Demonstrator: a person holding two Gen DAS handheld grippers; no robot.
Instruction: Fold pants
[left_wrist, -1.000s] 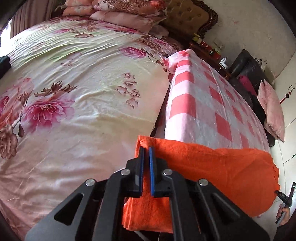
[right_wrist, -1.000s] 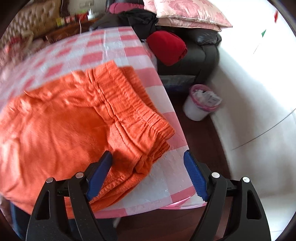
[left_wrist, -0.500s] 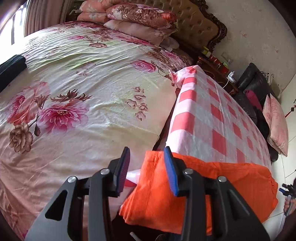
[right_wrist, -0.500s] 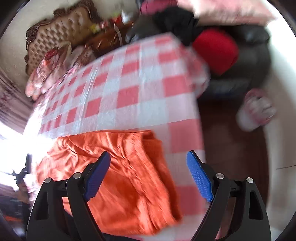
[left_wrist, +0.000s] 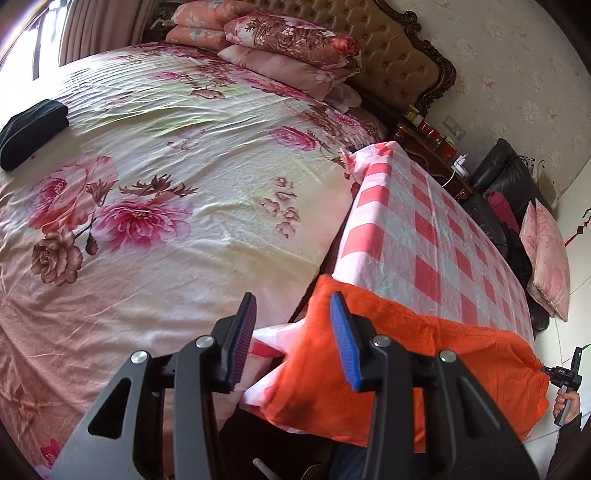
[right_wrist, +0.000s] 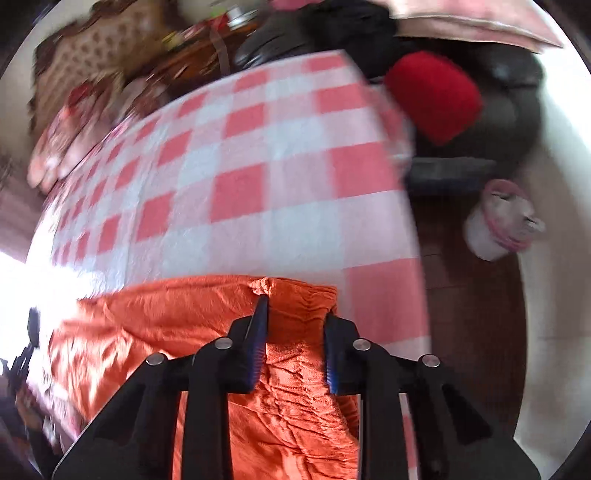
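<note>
The orange pants (left_wrist: 424, 350) lie folded across the near end of the table under its pink-and-white checked cloth (left_wrist: 424, 236). My left gripper (left_wrist: 291, 299) hangs above the pants' left edge. Its jaws are opening and nothing is between them; the cloth lies behind the right finger. In the right wrist view the pants (right_wrist: 177, 332) fill the lower half of the picture. My right gripper (right_wrist: 297, 310) is closing on a bunched ridge of the orange fabric near its far edge, and the pads press on it.
A bed with a floral sheet (left_wrist: 166, 184) runs along the table's left side, with a dark bundle (left_wrist: 33, 129) on it. Right of the table are a black sofa (right_wrist: 517, 92) with a red cushion (right_wrist: 436, 96) and a white bin (right_wrist: 498, 221).
My left gripper let go of the pants' edge, opened and lifted back. My right gripper swung across the pants toward their far edge and closed from wide open onto the fabric.
</note>
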